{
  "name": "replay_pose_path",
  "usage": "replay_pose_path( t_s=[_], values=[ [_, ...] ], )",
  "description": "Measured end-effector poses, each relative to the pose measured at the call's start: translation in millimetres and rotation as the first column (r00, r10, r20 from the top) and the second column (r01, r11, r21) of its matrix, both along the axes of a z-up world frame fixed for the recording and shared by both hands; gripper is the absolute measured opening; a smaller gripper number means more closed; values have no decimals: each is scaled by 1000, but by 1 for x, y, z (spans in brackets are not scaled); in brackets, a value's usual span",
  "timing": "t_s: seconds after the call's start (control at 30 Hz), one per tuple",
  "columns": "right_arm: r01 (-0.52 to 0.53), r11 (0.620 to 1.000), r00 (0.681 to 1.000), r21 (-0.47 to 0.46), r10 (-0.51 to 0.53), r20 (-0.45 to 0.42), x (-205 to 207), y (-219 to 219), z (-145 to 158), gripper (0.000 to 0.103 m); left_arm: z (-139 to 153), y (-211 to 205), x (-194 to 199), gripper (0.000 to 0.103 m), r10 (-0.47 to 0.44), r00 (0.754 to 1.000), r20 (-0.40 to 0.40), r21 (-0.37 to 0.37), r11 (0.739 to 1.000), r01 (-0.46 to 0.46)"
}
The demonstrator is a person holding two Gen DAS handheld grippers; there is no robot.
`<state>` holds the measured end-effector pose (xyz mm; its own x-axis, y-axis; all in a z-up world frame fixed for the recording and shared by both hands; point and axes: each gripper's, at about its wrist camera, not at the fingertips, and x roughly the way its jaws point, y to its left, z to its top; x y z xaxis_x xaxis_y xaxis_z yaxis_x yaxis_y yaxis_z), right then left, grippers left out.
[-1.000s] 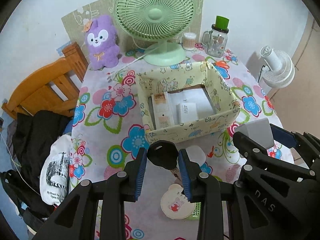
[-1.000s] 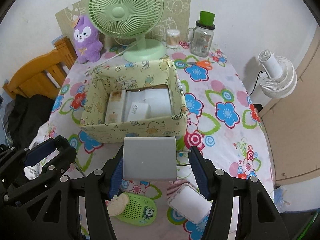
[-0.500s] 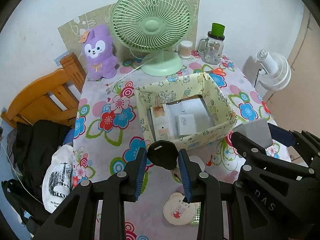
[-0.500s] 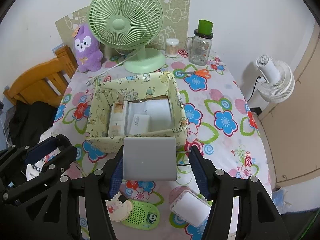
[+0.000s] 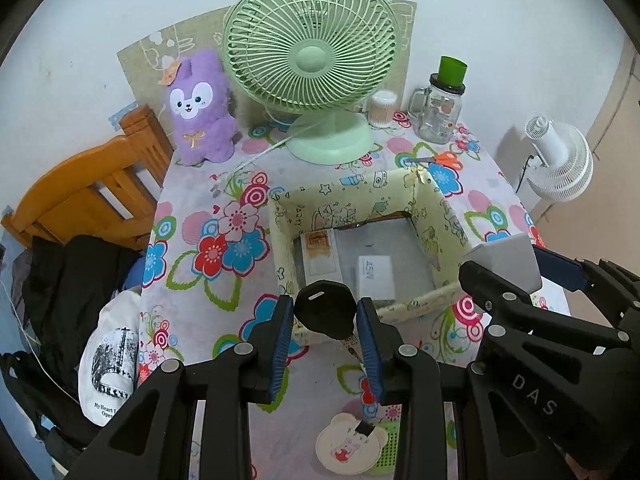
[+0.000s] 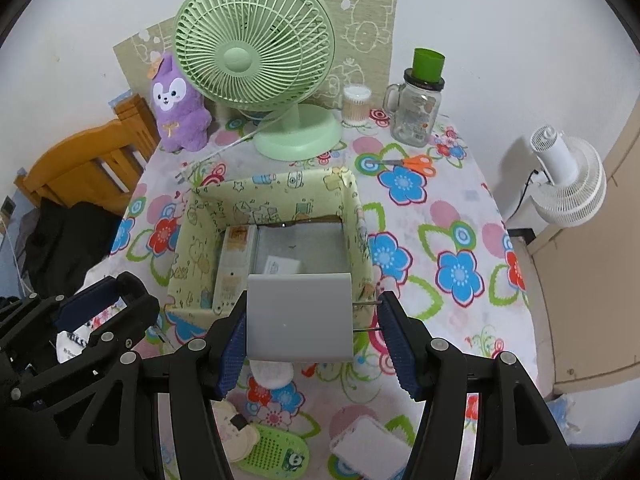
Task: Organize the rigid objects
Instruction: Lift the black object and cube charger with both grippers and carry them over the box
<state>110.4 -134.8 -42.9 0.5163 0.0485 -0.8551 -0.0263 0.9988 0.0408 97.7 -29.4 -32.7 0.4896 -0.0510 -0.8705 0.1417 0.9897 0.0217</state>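
My left gripper (image 5: 325,334) is shut on a black key (image 5: 325,312) and holds it above the table in front of the yellow patterned box (image 5: 280,236). My right gripper (image 6: 312,334) is shut on a grey plug adapter (image 6: 299,316) with two metal prongs, held over the near wall of the box (image 6: 184,248). The box holds several flat white packages (image 5: 374,276). The right gripper also shows in the left wrist view (image 5: 516,280), to the right of the box.
A green fan (image 6: 256,60), a purple plush (image 6: 176,104), a glass jar (image 6: 416,116), a swab pot (image 6: 356,104) and orange scissors (image 6: 416,164) stand behind the box. A bear-shaped tag (image 5: 348,446), a green tag (image 6: 272,454) and a white case (image 6: 370,442) lie below. A wooden chair (image 5: 80,196) stands left.
Both grippers have risen and pulled back from the table with their objects, so the box and table look smaller and farther. Both grips are unchanged.
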Motion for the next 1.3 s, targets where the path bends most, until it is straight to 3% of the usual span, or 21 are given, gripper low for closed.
replay_pose_path(
  t_s=[1.3],
  values=[
    [-52, 998, 996, 42, 55, -74, 91, -6, -37, 64, -49, -24, 86, 33, -5, 995, -98, 18, 1000, 7]
  ],
)
